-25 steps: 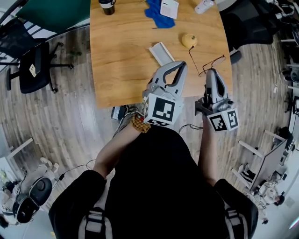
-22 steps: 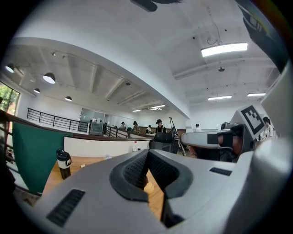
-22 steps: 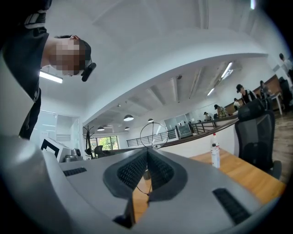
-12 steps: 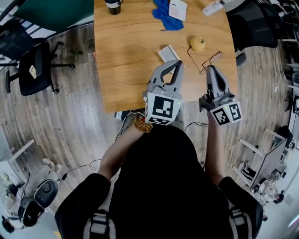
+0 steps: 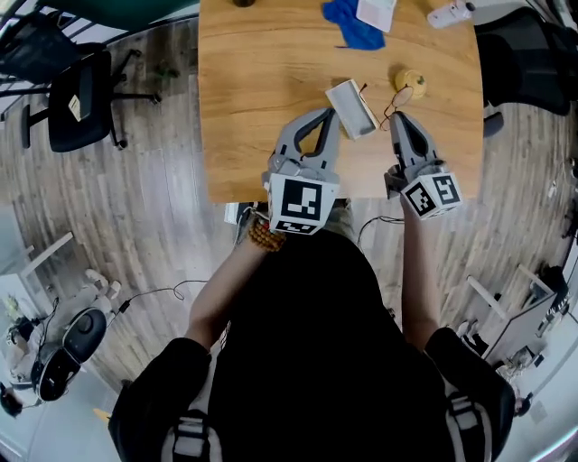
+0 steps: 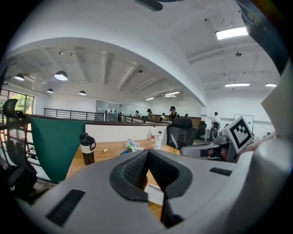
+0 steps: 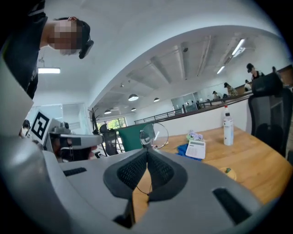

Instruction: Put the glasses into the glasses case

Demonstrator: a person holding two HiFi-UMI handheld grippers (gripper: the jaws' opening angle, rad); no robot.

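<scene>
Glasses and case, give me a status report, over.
Right gripper shut on glasses, next to glasses case. Left gripper shut, empty, beside it. Yellow fruit nearby, not blocking.

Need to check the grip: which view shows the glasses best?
Right gripper view: the glasses show close, lens above the right gripper, wire pinched in it. Head view shows them tiny; left gripper view, none visible.

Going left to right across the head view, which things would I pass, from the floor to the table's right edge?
Black chair → glasses case → yellow fruit → white bottle
</scene>
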